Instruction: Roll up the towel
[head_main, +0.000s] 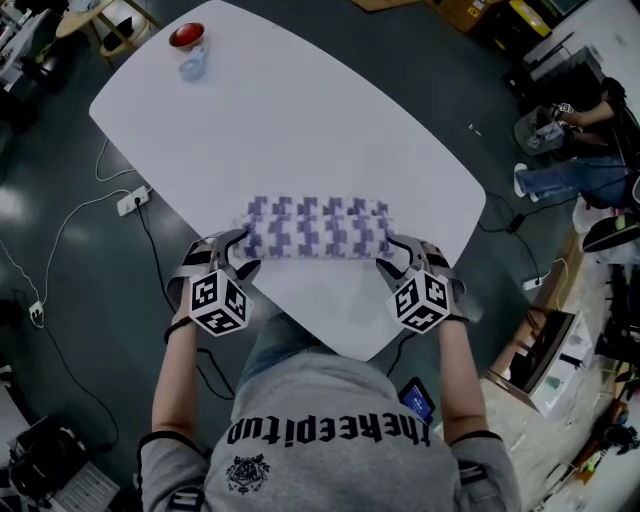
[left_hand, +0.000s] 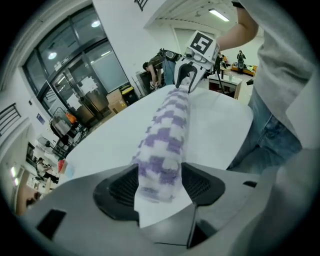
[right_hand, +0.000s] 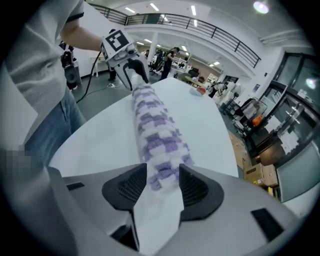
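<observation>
Although the head view hides it, left hand-held gripper (left_hand: 159, 175) and right hand-held gripper (right_hand: 163, 176) stand parted around the towel (head_main: 315, 228).

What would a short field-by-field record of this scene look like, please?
surface: white table
towel: purple-and-white checked towel, rolled into a log, lying across the table near its front edge
left gripper: left gripper at the roll's left end, fingers apart, towel end between them
right gripper: right gripper at the roll's right end, fingers apart, towel end between them
also on table: red item and pale blue item at the far corner, too small to identify
task status: towel appears rolled up
</observation>
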